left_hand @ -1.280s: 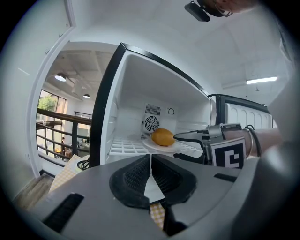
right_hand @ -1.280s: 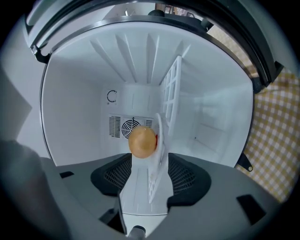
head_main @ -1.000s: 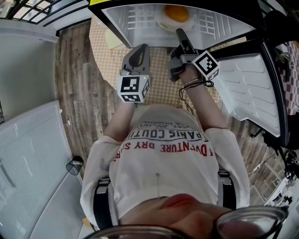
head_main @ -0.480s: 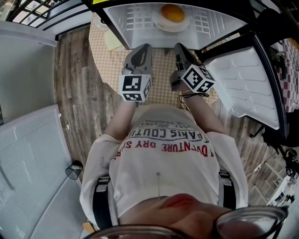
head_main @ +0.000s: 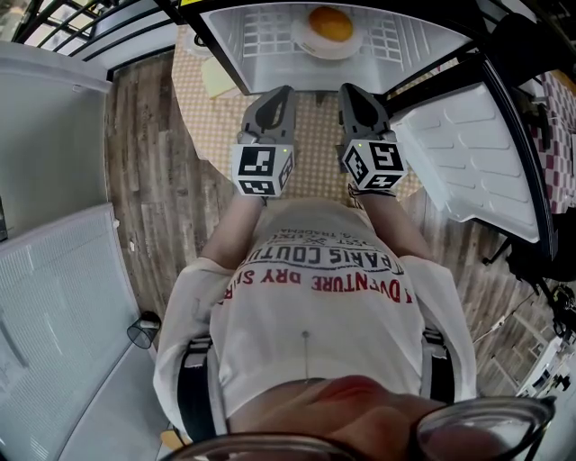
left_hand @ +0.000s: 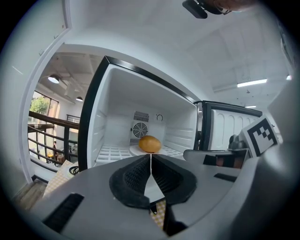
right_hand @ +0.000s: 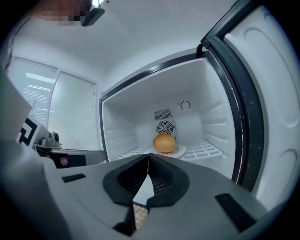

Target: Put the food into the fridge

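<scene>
The food, a round orange-yellow piece, sat on a white plate on the wire shelf inside the open fridge, near the back wall under the fan grille. Nothing else showed on that shelf.

The left tool had its jaws pressed together with nothing between them. The right tool was likewise closed and empty. Both hung side by side just outside the fridge mouth, above the checked worktop, pointing at the food but well short of it.

By the look of it, the placing step was done: the food rested inside and neither tool had hold of anything. What seemed left was shutting the door, which stood swung wide on the person's right.

That next move would likely fall to the right tool, being the nearer one. It would need to reach out to the door's free edge, push or hook it, and swing it across the opening. The left tool would have to stay clear of the door's path. The plate sat deep enough that the door should not catch it, though the views did not show the door's inner shelves fully.
</scene>
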`<state>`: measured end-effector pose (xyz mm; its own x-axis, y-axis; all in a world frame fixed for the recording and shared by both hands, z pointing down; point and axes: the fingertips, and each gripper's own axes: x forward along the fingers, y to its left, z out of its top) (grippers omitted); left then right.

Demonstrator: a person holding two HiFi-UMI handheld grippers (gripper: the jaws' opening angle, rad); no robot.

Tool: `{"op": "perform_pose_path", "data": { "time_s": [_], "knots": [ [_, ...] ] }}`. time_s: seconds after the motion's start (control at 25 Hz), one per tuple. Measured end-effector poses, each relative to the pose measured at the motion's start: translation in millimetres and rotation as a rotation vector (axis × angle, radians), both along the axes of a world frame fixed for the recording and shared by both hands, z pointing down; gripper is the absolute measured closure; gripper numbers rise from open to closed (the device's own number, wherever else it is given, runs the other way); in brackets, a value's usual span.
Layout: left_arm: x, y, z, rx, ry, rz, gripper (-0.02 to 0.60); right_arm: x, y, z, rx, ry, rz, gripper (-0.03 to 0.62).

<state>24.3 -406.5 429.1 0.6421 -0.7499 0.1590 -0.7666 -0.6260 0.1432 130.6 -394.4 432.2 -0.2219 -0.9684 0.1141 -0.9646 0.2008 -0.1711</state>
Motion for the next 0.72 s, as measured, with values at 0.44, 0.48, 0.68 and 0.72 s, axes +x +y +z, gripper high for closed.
{"op": "perform_pose_path", "data": {
  "time_s": [0.44, 0.48, 0.68, 0.72],
  "knots": [
    [0.3, 2.8, 2.5, -0.006, -0.003, 0.009, 0.554, -5.3, 3.6, 6.6, -0.047, 0.017, -0.002, 0.568],
    [0.3, 2.3, 2.6, -0.006, -0.003, 0.008, 0.554, -5.9, 2.9, 6.7, -0.046, 0.019, -0.004, 0.568],
    [0.7, 2.0, 3.5, -0.007, -0.006, 0.005, 0.554, -6.7, 2.2, 9.3, -0.052, 0.027, -0.013, 0.568],
    [0.4, 2.0, 3.6, -0.008, -0.007, 0.004, 0.554, -7.0, 2.2, 10.2, -0.055, 0.025, -0.015, 0.568]
  ]
}}
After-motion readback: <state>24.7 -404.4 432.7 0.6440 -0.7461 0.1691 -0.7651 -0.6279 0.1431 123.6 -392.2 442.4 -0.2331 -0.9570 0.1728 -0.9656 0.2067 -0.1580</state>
